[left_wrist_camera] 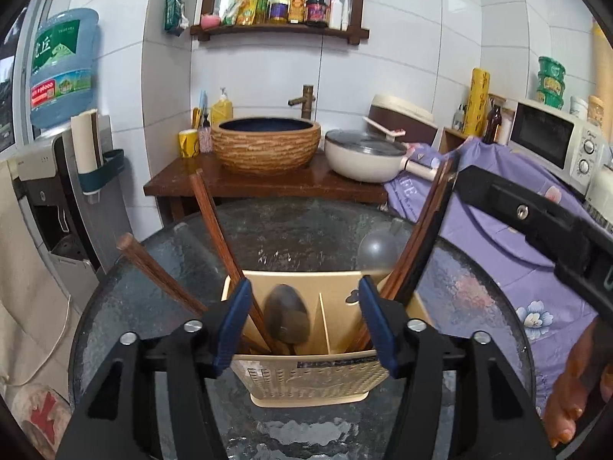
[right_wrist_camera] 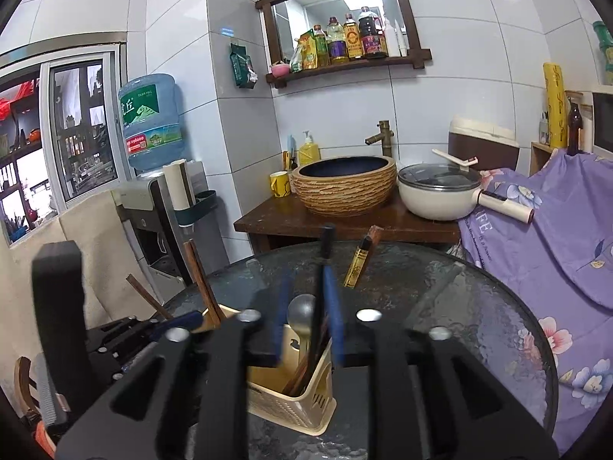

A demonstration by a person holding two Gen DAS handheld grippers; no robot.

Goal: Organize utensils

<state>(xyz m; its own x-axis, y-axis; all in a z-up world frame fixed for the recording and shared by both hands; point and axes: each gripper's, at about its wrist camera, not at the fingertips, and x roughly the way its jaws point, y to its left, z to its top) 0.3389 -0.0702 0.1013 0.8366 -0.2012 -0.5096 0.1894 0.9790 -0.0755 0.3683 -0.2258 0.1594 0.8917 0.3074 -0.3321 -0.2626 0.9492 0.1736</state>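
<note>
A beige slotted utensil holder (left_wrist_camera: 306,379) stands on the round dark glass table (left_wrist_camera: 299,230). Its left compartment holds a dark spoon (left_wrist_camera: 287,318) and wooden chopsticks (left_wrist_camera: 214,237). More chopsticks (left_wrist_camera: 417,237) lean out of its right compartment. My left gripper (left_wrist_camera: 304,322) is open, with a blue pad on either side of the holder's top. In the right wrist view my right gripper (right_wrist_camera: 308,314) is open over the holder (right_wrist_camera: 291,398). A dark chopstick (right_wrist_camera: 323,268) stands loose between the pads, beside a metal spoon (right_wrist_camera: 300,306) and a black-and-gold chopstick (right_wrist_camera: 358,264).
Behind the table a wooden counter carries a woven basin (left_wrist_camera: 266,143), a yellow cup (left_wrist_camera: 188,143) and a lidded white pot (left_wrist_camera: 364,155). Purple floral cloth (left_wrist_camera: 536,287) covers the right side, below a microwave (left_wrist_camera: 555,138). A water dispenser (left_wrist_camera: 61,69) stands at the left. A hand (left_wrist_camera: 574,383) shows at the lower right.
</note>
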